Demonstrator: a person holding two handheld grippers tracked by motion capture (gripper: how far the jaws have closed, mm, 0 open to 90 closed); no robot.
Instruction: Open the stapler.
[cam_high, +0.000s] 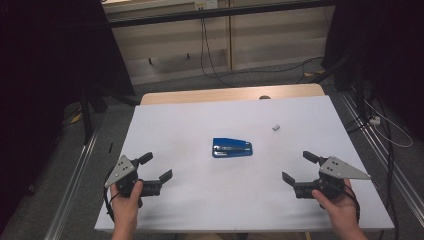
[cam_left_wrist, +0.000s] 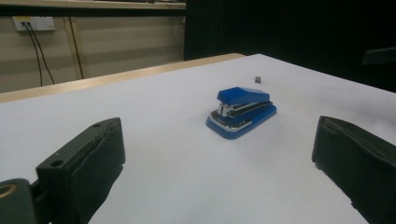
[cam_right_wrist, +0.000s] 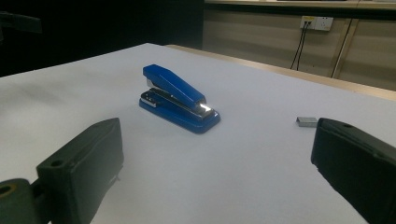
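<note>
- White bench (cam_high: 190, 200) under dim light, dark curtains around.
- Blue stapler (cam_high: 232, 148) lies mid-bench, closed and untouched; a small block of staples (cam_high: 275, 127) sits beyond it.
- My left gripper (cam_high: 154, 167) and right gripper (cam_high: 300, 167) hover at the near corners, fingers spread, holding nothing.
- Work looks unstarted; reaching and grasping remain.
</note>
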